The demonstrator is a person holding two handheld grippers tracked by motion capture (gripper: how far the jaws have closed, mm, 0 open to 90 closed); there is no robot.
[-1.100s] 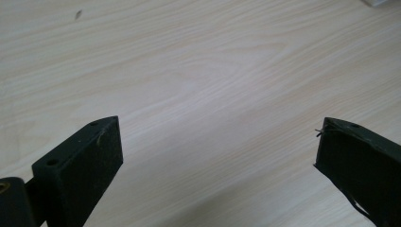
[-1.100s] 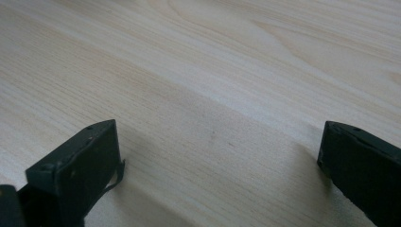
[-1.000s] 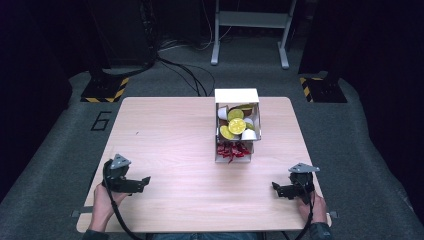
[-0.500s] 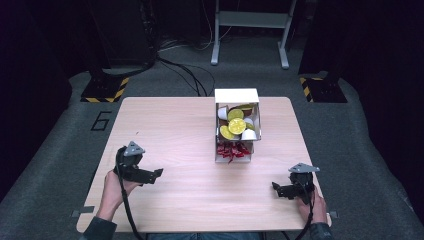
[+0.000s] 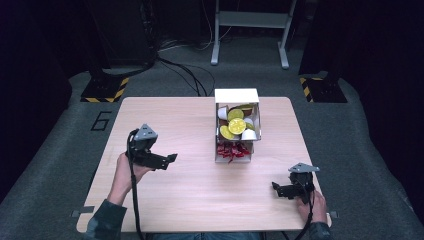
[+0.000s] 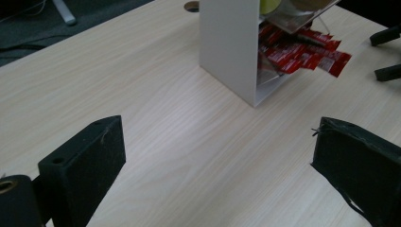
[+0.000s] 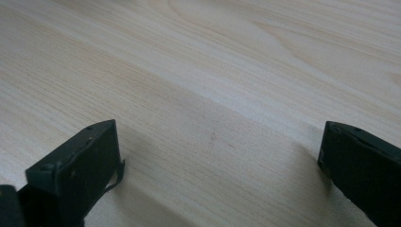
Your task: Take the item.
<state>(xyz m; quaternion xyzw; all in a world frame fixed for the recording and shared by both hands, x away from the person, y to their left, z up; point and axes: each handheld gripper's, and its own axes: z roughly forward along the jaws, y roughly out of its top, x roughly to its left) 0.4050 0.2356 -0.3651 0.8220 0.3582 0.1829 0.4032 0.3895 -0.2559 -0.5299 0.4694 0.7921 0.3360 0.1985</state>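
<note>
Centrally, toward twelve o'clock on the wooden surface, stands a white box open on its near side, with yellow-lidded and white capsules stacked in its upper part and red sachets spilling out of the bottom. In the left gripper view the white box stands upright at about one o'clock, the red sachets poking from its open face. At nine o'clock from the box, well apart, the left tool is held raised by the left hand, pointing toward the box, its jaws spread wide and empty. At about five o'clock from the box, near the surface's edge, the right tool sits low in the right hand, jaws likewise parted with only bare wood between them
</note>
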